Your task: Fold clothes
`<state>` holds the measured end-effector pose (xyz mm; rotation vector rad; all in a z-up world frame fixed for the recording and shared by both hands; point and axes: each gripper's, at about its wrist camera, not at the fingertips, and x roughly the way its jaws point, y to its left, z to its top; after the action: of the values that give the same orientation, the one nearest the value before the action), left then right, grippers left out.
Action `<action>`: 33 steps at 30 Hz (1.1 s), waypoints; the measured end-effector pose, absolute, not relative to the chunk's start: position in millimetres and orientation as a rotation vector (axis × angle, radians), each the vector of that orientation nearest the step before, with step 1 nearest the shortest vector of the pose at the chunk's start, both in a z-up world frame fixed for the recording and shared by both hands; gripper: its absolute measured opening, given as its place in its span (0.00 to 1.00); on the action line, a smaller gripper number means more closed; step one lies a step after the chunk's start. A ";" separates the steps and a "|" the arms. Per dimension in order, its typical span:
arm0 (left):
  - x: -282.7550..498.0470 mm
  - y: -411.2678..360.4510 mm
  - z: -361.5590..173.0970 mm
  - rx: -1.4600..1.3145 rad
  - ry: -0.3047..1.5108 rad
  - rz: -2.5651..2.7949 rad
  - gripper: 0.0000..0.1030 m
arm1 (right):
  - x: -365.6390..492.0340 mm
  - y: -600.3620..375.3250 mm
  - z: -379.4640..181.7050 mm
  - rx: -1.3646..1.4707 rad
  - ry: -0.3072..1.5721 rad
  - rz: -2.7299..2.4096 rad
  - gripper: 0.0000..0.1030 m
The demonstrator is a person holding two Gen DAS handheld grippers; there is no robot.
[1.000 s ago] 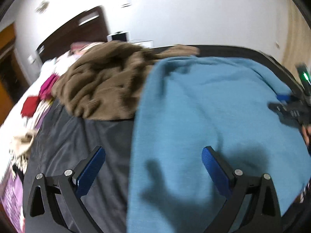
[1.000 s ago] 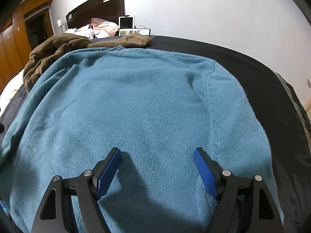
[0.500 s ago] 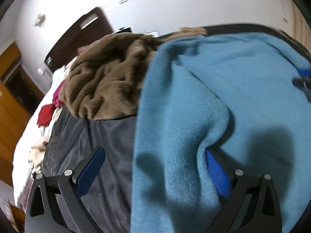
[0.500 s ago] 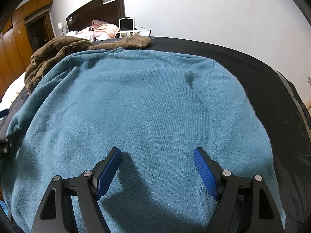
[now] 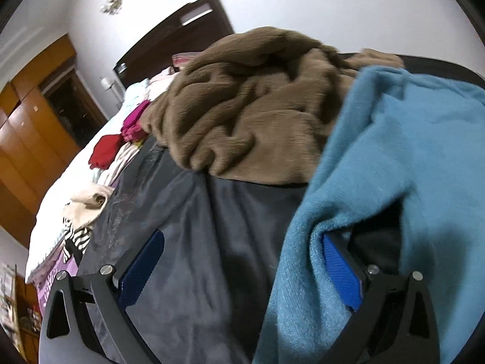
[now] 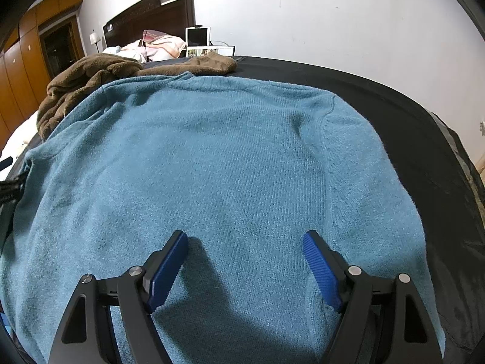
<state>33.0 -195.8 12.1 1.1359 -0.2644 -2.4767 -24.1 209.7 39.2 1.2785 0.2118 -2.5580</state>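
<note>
A teal knit sweater [image 6: 230, 163] lies spread flat on a dark sheet [image 6: 403, 127]. My right gripper [image 6: 244, 265] hovers open just over its near hem, nothing between the blue pads. In the left wrist view my left gripper [image 5: 242, 268] is open at the sweater's left edge [image 5: 394, 163]. That edge is lifted and draped over the right finger [image 5: 342, 276], which sits under the fabric. The left finger [image 5: 141, 268] is over bare sheet [image 5: 194, 242]. The left gripper's tip shows at the far left of the right wrist view [image 6: 9, 182].
A crumpled brown garment [image 5: 257, 106] lies just beyond the sweater's left shoulder, also seen as the brown garment [image 6: 91, 75]. More clothes, red [image 5: 106, 151] and striped [image 5: 75, 233], lie on the white bed. A headboard [image 6: 151, 15], tablets [image 6: 198, 36] and a wardrobe [image 6: 18, 69] stand behind.
My left gripper has dropped to the sweater's left edge and slid its right finger under it, lifting the fabric. The right gripper has stayed put.
</note>
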 end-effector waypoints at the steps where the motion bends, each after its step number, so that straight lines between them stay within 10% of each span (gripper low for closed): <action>1: 30.3 -200.8 13.1 1.131 -0.257 -2.465 0.98 | -24.1 209.8 39.2 1.279 0.211 -2.557 0.79; 16: 52.3 -191.7 23.3 1.185 -0.318 -2.522 0.98 | -2.7 249.5 71.7 1.180 0.000 -2.531 0.81; 33: 77.3 -129.4 60.5 1.150 -0.340 -2.717 0.98 | 54.2 359.3 69.5 1.321 0.210 -2.775 0.81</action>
<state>77.3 -129.4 60.5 1.1499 -0.3401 -2.7170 54.2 359.3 69.5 1.3212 0.2103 -2.7755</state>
